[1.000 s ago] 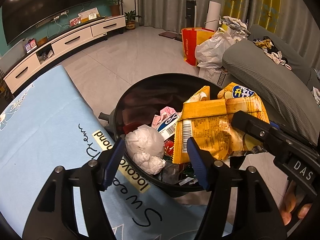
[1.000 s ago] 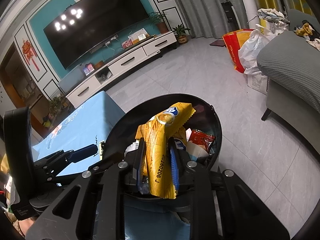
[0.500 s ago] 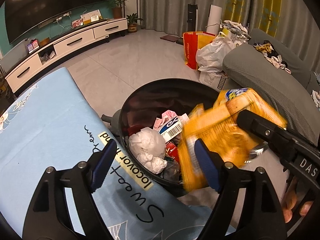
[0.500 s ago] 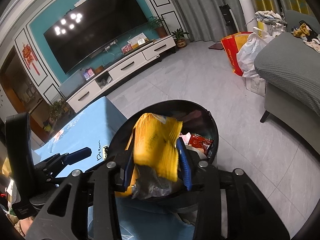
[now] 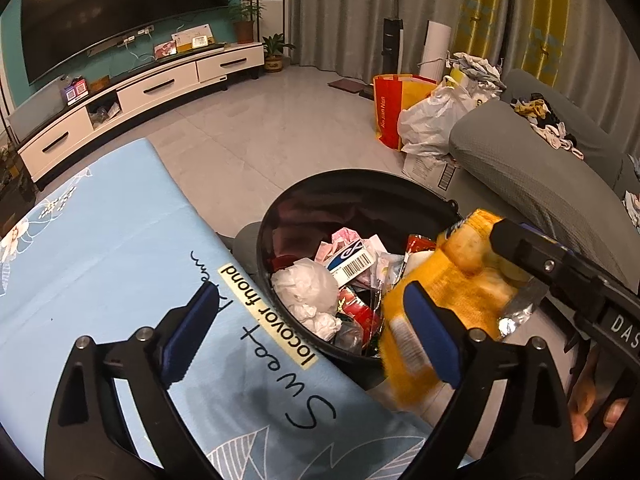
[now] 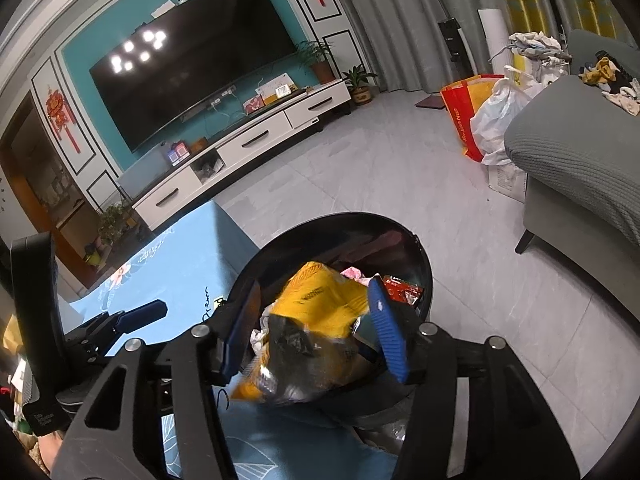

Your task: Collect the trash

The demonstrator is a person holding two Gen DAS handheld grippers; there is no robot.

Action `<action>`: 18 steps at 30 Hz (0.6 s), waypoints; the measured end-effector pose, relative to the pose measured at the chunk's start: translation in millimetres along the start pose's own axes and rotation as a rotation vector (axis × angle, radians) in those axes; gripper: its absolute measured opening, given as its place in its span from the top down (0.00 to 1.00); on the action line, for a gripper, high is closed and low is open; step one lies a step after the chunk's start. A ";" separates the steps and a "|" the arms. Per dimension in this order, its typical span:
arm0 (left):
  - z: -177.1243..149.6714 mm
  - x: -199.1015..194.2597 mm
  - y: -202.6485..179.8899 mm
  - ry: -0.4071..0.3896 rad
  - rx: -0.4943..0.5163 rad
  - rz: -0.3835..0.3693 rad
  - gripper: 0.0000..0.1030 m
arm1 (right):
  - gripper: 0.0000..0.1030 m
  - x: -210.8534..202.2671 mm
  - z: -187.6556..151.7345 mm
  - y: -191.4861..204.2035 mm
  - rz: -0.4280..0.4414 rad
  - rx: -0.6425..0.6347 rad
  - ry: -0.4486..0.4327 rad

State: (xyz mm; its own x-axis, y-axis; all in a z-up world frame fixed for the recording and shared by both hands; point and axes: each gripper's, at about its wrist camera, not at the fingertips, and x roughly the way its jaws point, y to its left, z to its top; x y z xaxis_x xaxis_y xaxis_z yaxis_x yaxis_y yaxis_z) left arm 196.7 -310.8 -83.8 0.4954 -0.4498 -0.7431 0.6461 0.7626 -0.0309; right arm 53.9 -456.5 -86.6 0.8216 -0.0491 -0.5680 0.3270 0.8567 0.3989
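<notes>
The right gripper [image 6: 316,320], pinching the yellow bag [image 6: 320,320] a second ago, now stands spread, so the blurred bag drops at the near rim of the bin [image 5: 344,184]; the left gripper [image 5: 312,332] hangs spread, empty.

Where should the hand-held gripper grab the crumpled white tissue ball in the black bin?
Probably from straight above, pinching the rounded top of the crumpled white tissue ball. It sits on the trash pile against the near wall of the black bin, so that wall blocks a side approach. It looks soft, so its bulge should squash between the fingers.
</notes>
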 end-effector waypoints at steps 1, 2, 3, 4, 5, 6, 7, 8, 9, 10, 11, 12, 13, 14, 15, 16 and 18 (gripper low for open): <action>-0.2 -1.1 1.0 0.000 -0.003 0.000 0.09 | 0.44 0.1 0.8 -0.8 -0.001 0.005 0.001; -0.1 -2.0 1.7 -0.001 -0.003 0.003 0.09 | 0.44 -0.1 1.2 -1.5 0.001 0.008 0.001; 0.1 -2.4 2.4 -0.002 -0.002 0.005 0.09 | 0.42 -0.7 1.9 -1.6 0.001 0.009 -0.002; 0.0 -3.1 3.2 -0.003 -0.002 0.004 0.09 | 0.41 -1.4 1.8 -1.2 -0.001 0.010 -0.004; 0.4 -2.8 2.9 -0.004 -0.003 0.005 0.08 | 0.38 -2.0 1.8 -1.4 -0.002 0.011 -0.004; 0.5 -3.3 4.8 -0.005 -0.005 0.007 0.08 | 0.37 -2.9 1.3 -1.1 0.003 0.012 -0.004; 0.5 -3.5 6.4 -0.004 -0.008 0.006 0.08 | 0.37 -4.0 1.1 -0.6 0.004 0.013 -0.004; 0.1 -3.8 7.2 -0.002 -0.013 0.007 0.08 | 0.37 -4.5 1.1 -0.7 0.003 0.013 -0.003; 0.1 -4.1 8.1 0.000 -0.015 0.009 0.08 | 0.36 -5.5 1.0 -0.6 0.002 0.013 -0.002; -0.4 -4.5 8.6 0.003 -0.017 0.008 0.08 | 0.35 -6.5 1.1 -0.2 0.001 0.014 -0.001; -0.8 -5.4 9.3 0.004 -0.019 0.010 0.08 | 0.32 -8.2 1.0 -0.1 -0.001 0.016 0.000; -1.5 -6.6 9.7 0.005 -0.021 0.013 0.07 | 0.30 -9.9 1.0 1.0 -0.004 0.015 0.001; -1.9 -7.4 9.5 0.005 -0.023 0.015 0.07 | 0.29 -11.7 1.6 1.6 -0.007 0.013 0.001; -2.7 -9.6 10.6 0.005 -0.028 0.016 0.06 | 0.27 -14.4 2.0 2.6 -0.011 0.008 0.000; -3.0 -11.8 10.9 0.005 -0.031 0.017 0.06 | 0.24 -16.3 2.2 3.2 -0.015 0.005 0.000; -3.5 -14.3 11.8 0.004 -0.035 0.020 0.06 | 0.23 -18.6 2.3 4.2 -0.020 0.002 0.000; -4.7 -19.6 13.5 0.004 -0.044 0.025 0.05 | 0.17 -24.4 2.6 6.0 -0.035 -0.006 -0.001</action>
State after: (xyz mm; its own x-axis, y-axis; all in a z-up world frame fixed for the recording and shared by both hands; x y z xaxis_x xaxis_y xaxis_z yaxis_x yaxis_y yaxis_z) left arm 193.0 -289.6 -72.8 0.5090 -0.4284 -0.7466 0.6074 0.7933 -0.0412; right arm 37.0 -451.5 -68.5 0.8101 -0.0793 -0.5809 0.3524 0.8577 0.3743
